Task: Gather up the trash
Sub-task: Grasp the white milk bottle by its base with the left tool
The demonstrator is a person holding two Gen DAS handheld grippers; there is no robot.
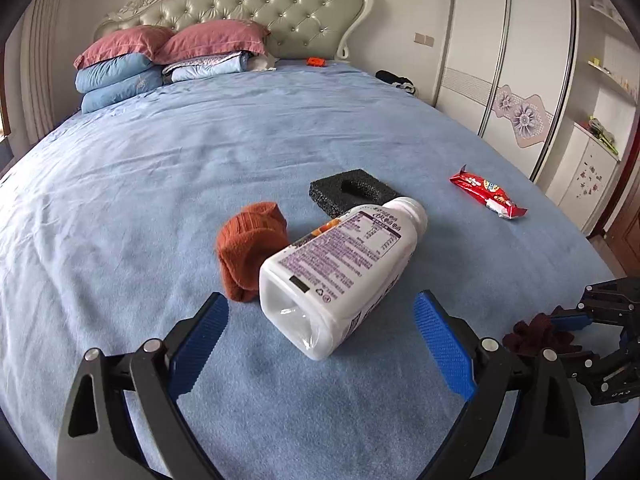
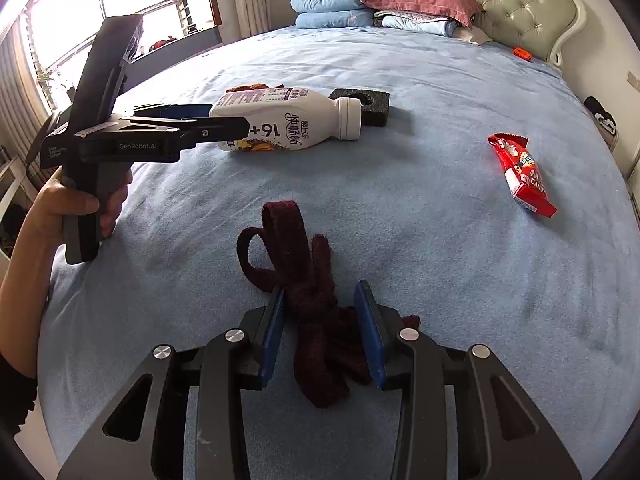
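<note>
A white plastic bottle (image 1: pixel 340 264) lies on its side on the blue bed, base toward me. My left gripper (image 1: pixel 320 304) stands wide open with its blue pads on either side of the base, clear of it. The right wrist view shows that gripper (image 2: pixel 224 118) beside the bottle (image 2: pixel 296 120). A rolled orange sock (image 1: pixel 252 252) touches the bottle's left side. My right gripper (image 2: pixel 320 290) is shut on a dark red sock (image 2: pixel 304 272) that lies on the bed. A red candy wrapper (image 2: pixel 524 176) lies off to the right.
A black foam block (image 1: pixel 352 196) sits just behind the bottle's cap. Pillows (image 1: pixel 120 64) are stacked by the headboard, with a small orange object (image 1: pixel 316 62) near them. A wardrobe (image 1: pixel 512 60) stands right of the bed, a window (image 2: pixel 120 0) left. A person's hand (image 2: pixel 80 200) holds the left gripper's handle.
</note>
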